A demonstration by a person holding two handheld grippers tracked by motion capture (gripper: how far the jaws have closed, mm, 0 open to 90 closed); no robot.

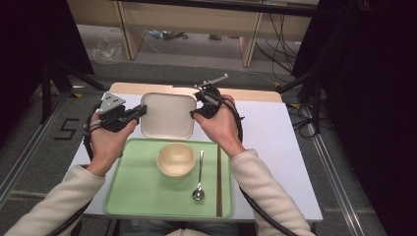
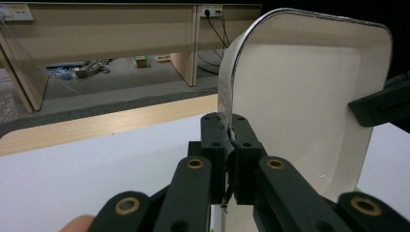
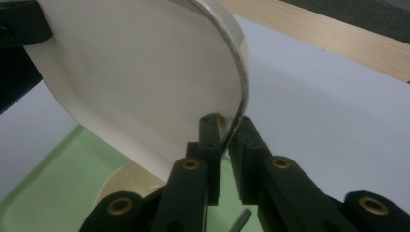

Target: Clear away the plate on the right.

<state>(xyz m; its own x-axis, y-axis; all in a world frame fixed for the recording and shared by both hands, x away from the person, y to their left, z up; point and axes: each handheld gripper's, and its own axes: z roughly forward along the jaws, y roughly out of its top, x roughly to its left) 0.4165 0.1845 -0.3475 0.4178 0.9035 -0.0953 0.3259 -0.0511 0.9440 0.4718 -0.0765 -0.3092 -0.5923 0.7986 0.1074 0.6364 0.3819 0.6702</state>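
Gripping a smooth cream rounded-square plate (image 1: 167,115) by opposite rims.
Left gripper (image 1: 139,112) fingers pinch its thin left rim; right gripper (image 1: 194,114) fingers straddle the right rim, above the matte green tray (image 1: 135,189), frame center.

The plate (image 1: 167,115) sits behind the tray (image 1: 142,196), which carries bowl (image 1: 175,159), spoon (image 1: 199,178) and chopsticks (image 1: 219,182).

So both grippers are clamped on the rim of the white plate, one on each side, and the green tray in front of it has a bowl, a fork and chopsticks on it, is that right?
Not quite: it is a spoon, not a fork, as the high view shows. It lies on the tray between the bowl and the chopsticks. The rest holds: the left gripper and right gripper each grip the plate rim.
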